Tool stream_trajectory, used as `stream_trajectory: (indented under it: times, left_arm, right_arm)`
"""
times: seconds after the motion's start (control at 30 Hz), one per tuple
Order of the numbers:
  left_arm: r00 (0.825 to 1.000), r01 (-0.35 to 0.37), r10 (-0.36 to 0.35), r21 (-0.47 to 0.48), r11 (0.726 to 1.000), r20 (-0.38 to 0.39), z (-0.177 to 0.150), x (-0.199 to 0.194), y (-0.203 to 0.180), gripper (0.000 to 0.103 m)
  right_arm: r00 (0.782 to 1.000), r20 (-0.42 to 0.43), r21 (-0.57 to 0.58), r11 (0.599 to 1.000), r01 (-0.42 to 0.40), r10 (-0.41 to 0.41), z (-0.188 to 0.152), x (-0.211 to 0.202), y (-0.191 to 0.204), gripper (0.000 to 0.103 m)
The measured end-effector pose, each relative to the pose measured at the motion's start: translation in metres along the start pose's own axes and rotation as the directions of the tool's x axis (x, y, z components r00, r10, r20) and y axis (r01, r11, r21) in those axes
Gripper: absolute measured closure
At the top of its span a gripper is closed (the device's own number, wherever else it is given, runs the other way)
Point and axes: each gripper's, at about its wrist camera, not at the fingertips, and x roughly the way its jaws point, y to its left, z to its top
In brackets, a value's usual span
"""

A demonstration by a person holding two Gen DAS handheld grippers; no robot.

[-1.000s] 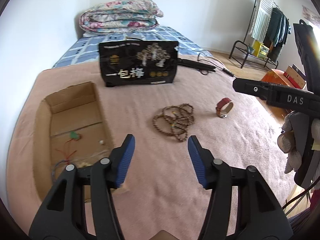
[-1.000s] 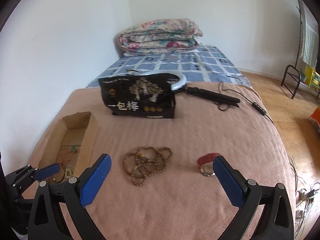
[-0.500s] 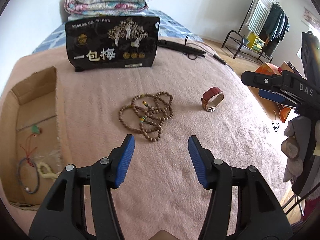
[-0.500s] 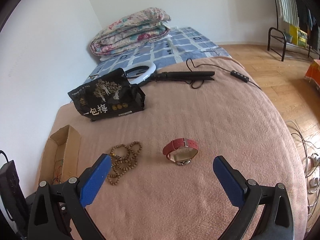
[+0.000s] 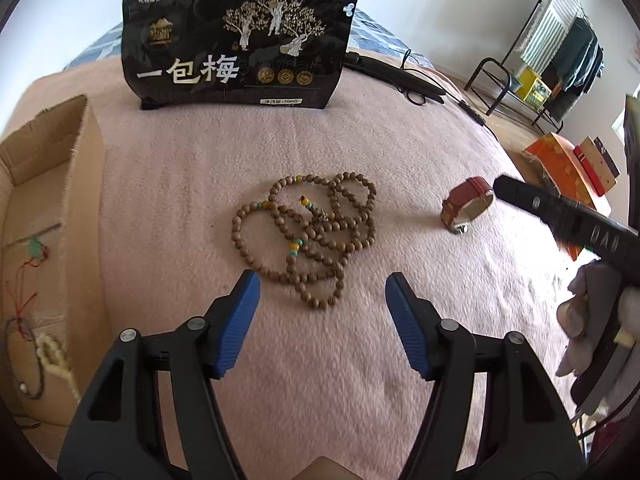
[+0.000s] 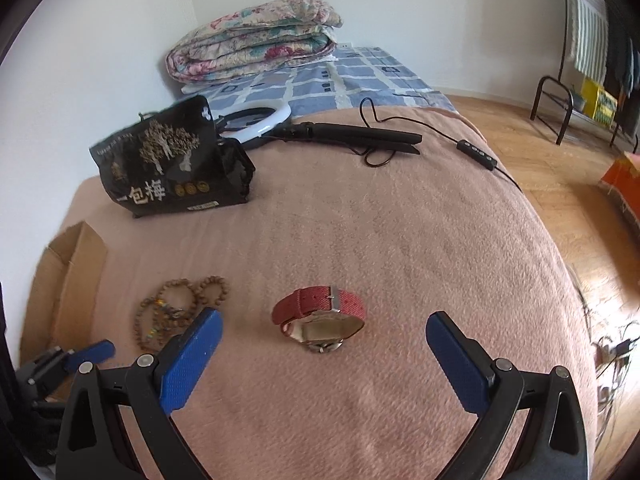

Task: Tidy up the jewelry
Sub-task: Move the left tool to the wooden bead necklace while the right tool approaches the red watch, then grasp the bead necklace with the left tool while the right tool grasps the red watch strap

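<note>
Bed covered by a fuzzy pink blanket. Centre of the left wrist view: a wooden bead necklace, round brown beads with a few yellow and turquoise ones, lying in tangled loops just ahead of the left gripper; its jaws have just been opening and stand spread, nothing between them. At the left edge, an open cardboard box, rough torn rim, holding a red cord with a green pendant, a dark cord bracelet and a pale bead string. Upper centre, upright: a glossy black snack bag with gold tree print. In the right wrist view the red watch, woven strap, metal buckle, lies on its side lower centre, between and just beyond the widely spread, empty jaws of the right gripper. Behind the bag, a white ring light, its black folded stand and a thin cable with inline control. A folded floral quilt sits at upper centre on a blue checked sheet. Nothing lies between either gripper and the piece in front of it.
</note>
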Motion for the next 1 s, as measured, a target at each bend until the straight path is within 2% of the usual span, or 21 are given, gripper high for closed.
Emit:
stream_trajectory:
  times: [0.2,0.4,0.5,0.7,0.83,0.93,1.0]
  left_arm:
    - [0.999,-0.034,0.036,0.038,0.999,-0.037,0.011,0.028,-0.007,0.035]
    - [0.997,-0.070,0.071,0.028,0.997,-0.044,0.017,0.048,-0.003,0.031]
    - [0.994,-0.102,0.104,0.060,0.993,-0.031,0.020,0.056,-0.005,0.023]
    - [0.992,-0.120,0.122,0.091,0.989,-0.016,0.021,0.064,-0.004,0.022]
    - [0.993,-0.116,0.118,0.093,0.989,-0.012,0.021,0.064,-0.003,0.022]
    - [0.991,-0.133,0.133,0.101,0.986,0.001,0.021,0.064,-0.003,0.034]
    - [0.991,-0.134,0.134,0.103,0.986,0.007,0.022,0.063,-0.002,0.050]
  right_arm:
    - [1.000,-0.009,-0.073,0.997,0.023,-0.024,0.000,0.018,0.000,0.000]
    - [1.000,-0.018,-0.100,0.995,0.006,-0.007,0.000,0.036,0.002,0.000]
    - [0.999,-0.031,-0.128,0.992,0.011,-0.016,0.000,0.046,0.008,0.000]
    - [0.998,-0.053,-0.151,0.988,0.024,-0.032,-0.001,0.064,0.014,0.000]
    - [0.994,-0.078,-0.182,0.981,0.061,-0.076,-0.002,0.077,0.018,0.000]
    - [0.991,-0.084,-0.188,0.979,0.083,-0.100,-0.001,0.082,0.019,0.000]
    - [0.991,-0.072,-0.199,0.975,0.095,-0.111,0.000,0.082,0.020,0.002]
